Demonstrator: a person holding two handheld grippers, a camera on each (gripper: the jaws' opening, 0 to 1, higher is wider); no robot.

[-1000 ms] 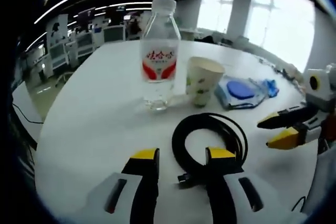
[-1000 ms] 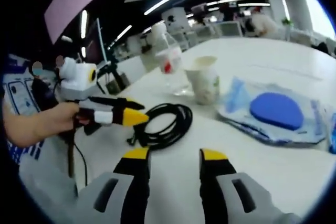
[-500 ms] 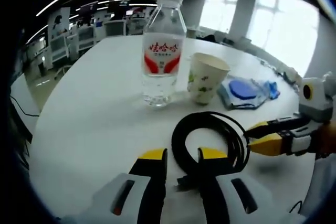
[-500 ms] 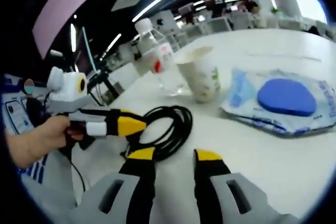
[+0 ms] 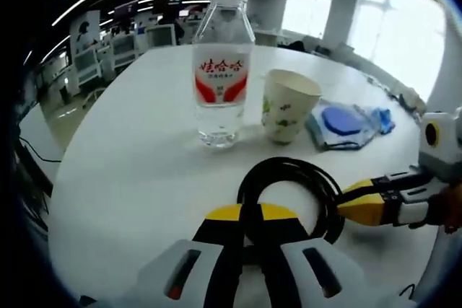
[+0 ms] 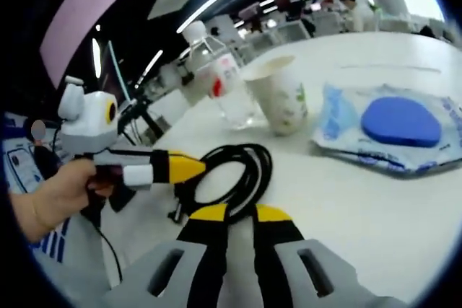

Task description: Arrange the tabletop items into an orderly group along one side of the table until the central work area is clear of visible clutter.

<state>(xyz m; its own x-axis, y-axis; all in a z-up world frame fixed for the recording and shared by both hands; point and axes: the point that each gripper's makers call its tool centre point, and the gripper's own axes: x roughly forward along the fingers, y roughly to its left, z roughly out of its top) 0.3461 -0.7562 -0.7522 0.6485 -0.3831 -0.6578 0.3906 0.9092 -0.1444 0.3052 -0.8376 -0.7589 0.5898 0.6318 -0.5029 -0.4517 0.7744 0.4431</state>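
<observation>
On the round white table [image 5: 130, 156] lies a coiled black cable [image 5: 292, 189], near the front edge. The left gripper [image 5: 250, 214] has its yellow-tipped jaws clamped on the near arc of that coil; the right gripper view shows the same gripper [image 6: 191, 167] held in a person's hand [image 6: 54, 203], its tips at the coil's left side. The right gripper [image 6: 236, 213] has its jaws drawn nearly together over the bare tabletop just beside the cable [image 6: 231, 174]; I cannot tell whether they pinch anything. In the left gripper view it [image 5: 354, 203] sits at the coil's right edge. Farther back stand a clear plastic water bottle with a red-and-white label [image 5: 220, 70] and, just right of it, a patterned paper cup [image 5: 287, 106], both upright. Right of the cup lies a clear plastic packet holding a blue round pad [image 6: 393, 131].
</observation>
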